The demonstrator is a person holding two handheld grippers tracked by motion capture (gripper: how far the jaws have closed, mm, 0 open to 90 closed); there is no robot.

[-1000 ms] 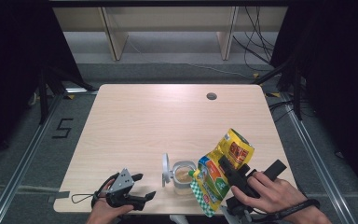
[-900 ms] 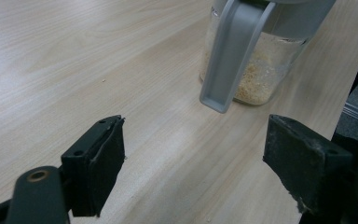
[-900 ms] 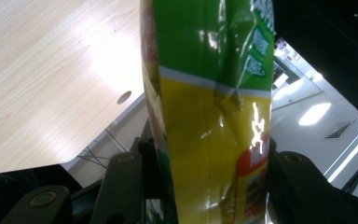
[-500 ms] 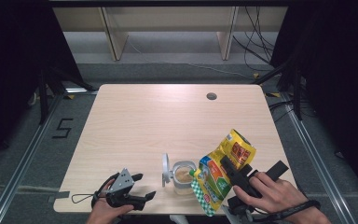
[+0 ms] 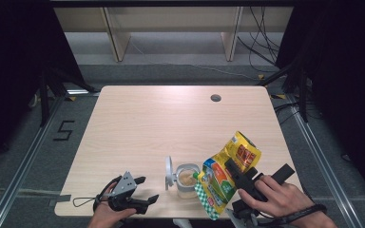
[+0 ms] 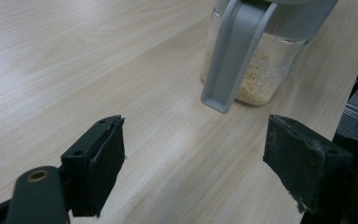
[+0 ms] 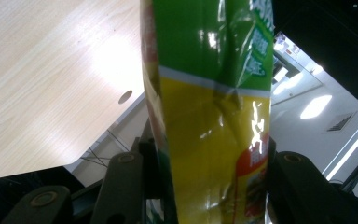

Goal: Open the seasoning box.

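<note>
Pouch (image 5: 228,168), yellow-green, clamped between my right gripper (image 5: 240,176) jaws, tilted spout-down over the jar (image 5: 187,179) so contents fall in. Jar: near the table (image 5: 171,118) front edge, hinged lid (image 5: 169,172) swung open leftward, partly filled. Left gripper (image 5: 140,190): jaws spread, empty, resting just beside the jar to steady it. Open tabletop lies beyond; front edge is close.

On the table (image 5: 142,118), the pouch (image 5: 228,168) tilts just right of the jar (image 5: 187,179).
</note>
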